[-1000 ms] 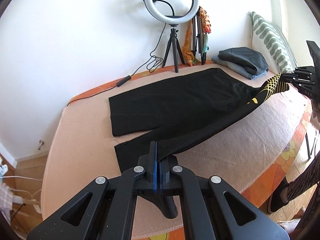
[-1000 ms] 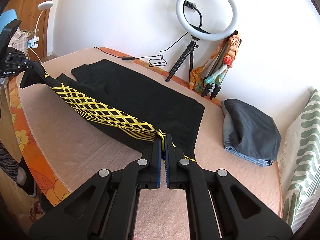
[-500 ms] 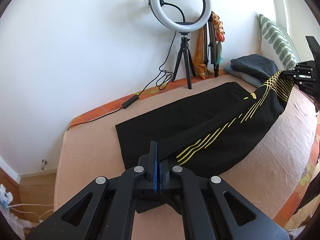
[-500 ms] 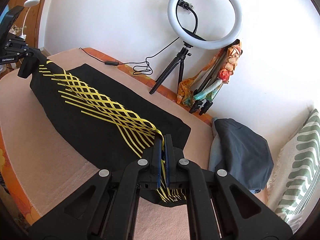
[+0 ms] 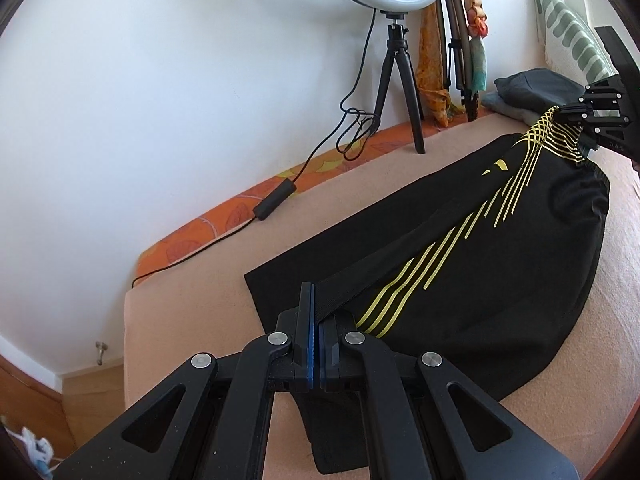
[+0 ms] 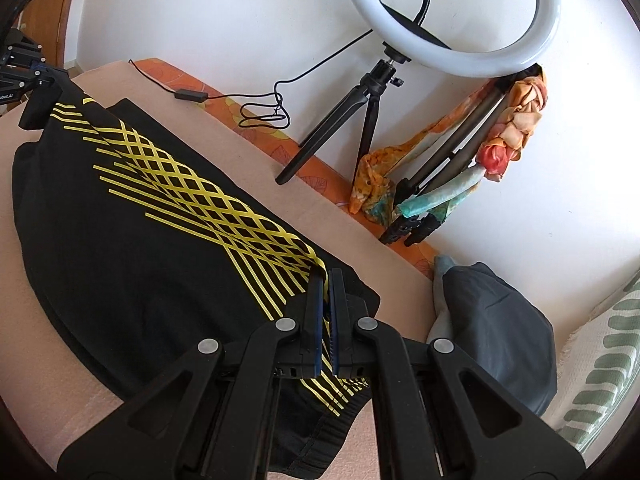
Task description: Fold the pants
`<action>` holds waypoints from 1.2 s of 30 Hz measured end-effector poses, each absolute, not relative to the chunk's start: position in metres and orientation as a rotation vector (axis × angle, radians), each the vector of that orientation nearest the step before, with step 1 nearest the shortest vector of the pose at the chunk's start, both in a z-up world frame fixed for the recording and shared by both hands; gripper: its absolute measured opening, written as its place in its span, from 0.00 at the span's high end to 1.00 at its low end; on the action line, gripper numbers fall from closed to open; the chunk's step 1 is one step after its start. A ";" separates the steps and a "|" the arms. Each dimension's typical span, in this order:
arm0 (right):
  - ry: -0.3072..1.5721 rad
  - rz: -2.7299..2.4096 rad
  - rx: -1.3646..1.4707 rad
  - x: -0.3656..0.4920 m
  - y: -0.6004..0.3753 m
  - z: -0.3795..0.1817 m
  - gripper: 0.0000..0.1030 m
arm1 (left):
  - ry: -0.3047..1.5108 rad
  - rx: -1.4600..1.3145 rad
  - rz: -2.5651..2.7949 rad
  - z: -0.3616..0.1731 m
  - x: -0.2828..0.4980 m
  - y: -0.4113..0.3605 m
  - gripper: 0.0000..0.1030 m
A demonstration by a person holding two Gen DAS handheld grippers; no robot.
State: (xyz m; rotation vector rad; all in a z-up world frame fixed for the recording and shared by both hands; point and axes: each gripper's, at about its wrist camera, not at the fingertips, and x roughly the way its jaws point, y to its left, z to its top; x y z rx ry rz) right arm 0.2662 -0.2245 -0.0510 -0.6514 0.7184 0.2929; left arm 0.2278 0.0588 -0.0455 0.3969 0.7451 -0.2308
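Black pants (image 5: 480, 272) with yellow stripes lie on the peach bed cover, one leg folded over the other. My left gripper (image 5: 316, 320) is shut on the leg cuff end, low over the bed. My right gripper (image 6: 327, 280) is shut on the waistband end, where the yellow lattice print (image 6: 192, 184) shows. Each gripper appears in the other's view: the right one at far right (image 5: 600, 120), the left one at far left (image 6: 28, 80). The upper leg hangs stretched between them over the lower leg.
A ring light on a tripod (image 5: 400, 80) stands at the wall with its cable and switch (image 5: 276, 200) on the bed's orange edge. Folded grey clothes (image 6: 492, 320) and a green-patterned pillow (image 6: 600, 360) lie at the right. Folded stands with scarves (image 6: 460, 168) lean on the wall.
Both grippers carried the held leg away from the front edge toward the wall, laying it over the other leg. The pants now lie nearly doubled lengthwise.
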 end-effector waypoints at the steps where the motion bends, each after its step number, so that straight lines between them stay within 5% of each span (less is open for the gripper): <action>1: 0.733 0.292 -0.653 0.274 -0.225 -0.057 0.98 | 0.752 0.402 -0.232 -0.048 0.235 0.058 1.00; 13: 0.863 0.287 -0.705 0.330 -0.220 -0.107 0.98 | 0.883 0.438 -0.250 -0.088 0.294 0.054 1.00; 36: 0.929 0.250 -0.734 0.361 -0.208 -0.119 0.98 | 0.935 0.398 -0.206 -0.112 0.336 0.097 0.98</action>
